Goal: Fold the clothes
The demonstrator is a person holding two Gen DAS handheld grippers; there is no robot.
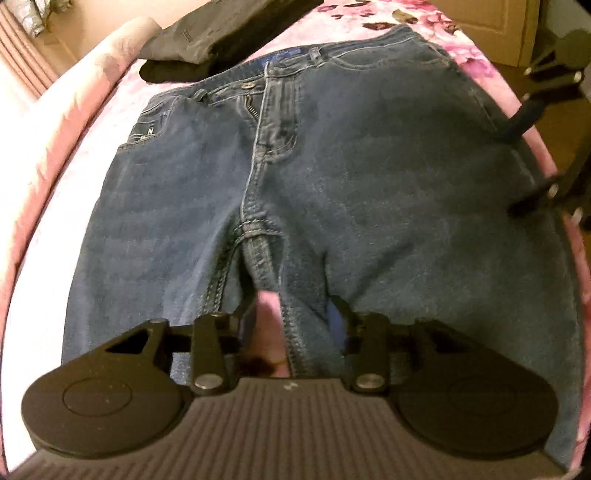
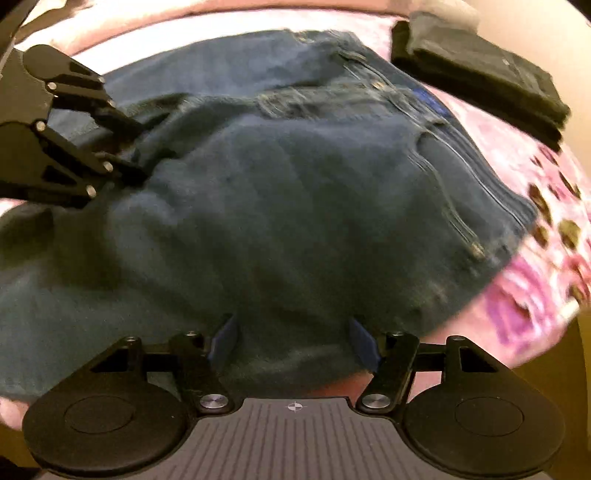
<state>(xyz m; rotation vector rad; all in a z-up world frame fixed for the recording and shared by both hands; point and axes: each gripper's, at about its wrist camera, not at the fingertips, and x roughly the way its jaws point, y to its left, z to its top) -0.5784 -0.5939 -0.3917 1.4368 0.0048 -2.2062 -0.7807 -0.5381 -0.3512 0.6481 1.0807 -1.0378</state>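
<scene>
Left wrist view: jeans lie flat, front up, on the pink floral bedspread. Waistband at the far end, legs running back toward the camera, so the long axis goes near to far. Left gripper hangs over the crotch where the legs split; jaws apart, the inner seam of one leg runs between them, pads not pressing it. Right gripper at the jeans' right edge. Folded dark clothes sit beyond the waistband, near it.

Right wrist view: blurred. Same jeans seen from the side, waistband to the right, legs off to the left. Right gripper over the near edge of the denim, jaws wide apart, cloth under the gap, no clamp visible. Left gripper at left on the denim. Dark folded stack upper right.
</scene>
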